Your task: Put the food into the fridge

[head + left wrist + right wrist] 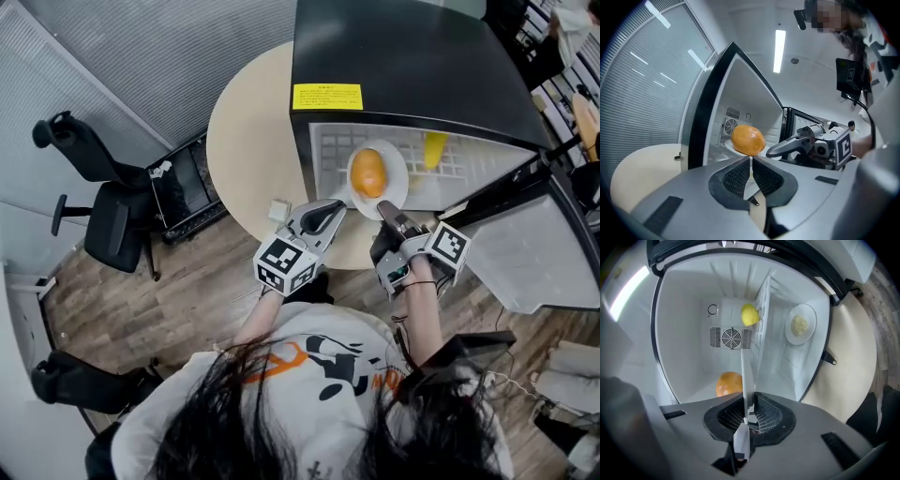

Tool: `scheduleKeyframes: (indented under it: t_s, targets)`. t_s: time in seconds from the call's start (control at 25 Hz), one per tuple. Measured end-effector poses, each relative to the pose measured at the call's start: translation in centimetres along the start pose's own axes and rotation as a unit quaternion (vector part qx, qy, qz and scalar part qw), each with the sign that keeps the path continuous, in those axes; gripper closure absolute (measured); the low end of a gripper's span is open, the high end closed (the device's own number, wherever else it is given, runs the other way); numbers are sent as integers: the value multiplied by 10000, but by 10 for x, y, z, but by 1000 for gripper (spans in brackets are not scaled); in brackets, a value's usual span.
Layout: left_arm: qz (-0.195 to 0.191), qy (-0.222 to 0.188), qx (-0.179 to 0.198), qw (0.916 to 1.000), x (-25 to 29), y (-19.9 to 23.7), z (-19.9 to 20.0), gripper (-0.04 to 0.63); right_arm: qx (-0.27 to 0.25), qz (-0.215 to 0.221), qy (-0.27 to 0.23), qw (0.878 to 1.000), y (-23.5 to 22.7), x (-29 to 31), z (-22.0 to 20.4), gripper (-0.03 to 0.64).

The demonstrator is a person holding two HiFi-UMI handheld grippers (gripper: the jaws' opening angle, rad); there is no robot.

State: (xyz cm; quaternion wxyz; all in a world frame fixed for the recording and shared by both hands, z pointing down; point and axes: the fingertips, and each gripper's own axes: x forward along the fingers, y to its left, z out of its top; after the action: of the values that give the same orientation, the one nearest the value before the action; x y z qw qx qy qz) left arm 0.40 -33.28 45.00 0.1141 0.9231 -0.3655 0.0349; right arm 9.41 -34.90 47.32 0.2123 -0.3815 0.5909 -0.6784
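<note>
Food comes first: one round orange piece [368,173] lies on a white plate [396,183], and we hold that plate in the air at the mouth of the open fridge [403,56]. Our left hand-held gripper [339,203] is clamped on the plate's near rim, and the left gripper view shows the thin white edge pinched between its dark ribbed pads. Our right hand-held gripper [382,206] grips the same rim just beside it, its jaws closed on the plate, which its own view shows edge-on as a narrow white strip with the orange piece to one side.

Inside the white fridge we see a lemon [749,314] against a wire shelf [761,310] and a round fan grille [731,337] on the back wall. On the far side of the shelf from the lemon lies a second plate [800,324] with something pale on it. The fridge door [534,244] stands swung open on our right. A yellow sticker [326,97] sits on the black top of the fridge.

The fridge stands on a round cream surface [248,141]. Well apart on our left, a black office chair [103,206] stands on the wooden floor [187,300].
</note>
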Motion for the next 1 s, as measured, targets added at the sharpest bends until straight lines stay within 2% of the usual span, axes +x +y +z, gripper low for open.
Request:
scheduleKeyframes:
  t_s: [0.48, 0.84, 1.0]
  targets:
    - [-115, 13, 13, 9999, 2, 10, 1, 583, 182, -92, 100, 9997, 8, 56, 17, 568]
    - [-144, 33, -4, 9999, 3, 14, 0, 583, 659, -50, 47, 9978, 12, 79, 28, 563]
    - [-130, 47, -14, 9999, 2, 15, -1, 583, 869, 94, 48, 9962, 20, 88, 31, 563]
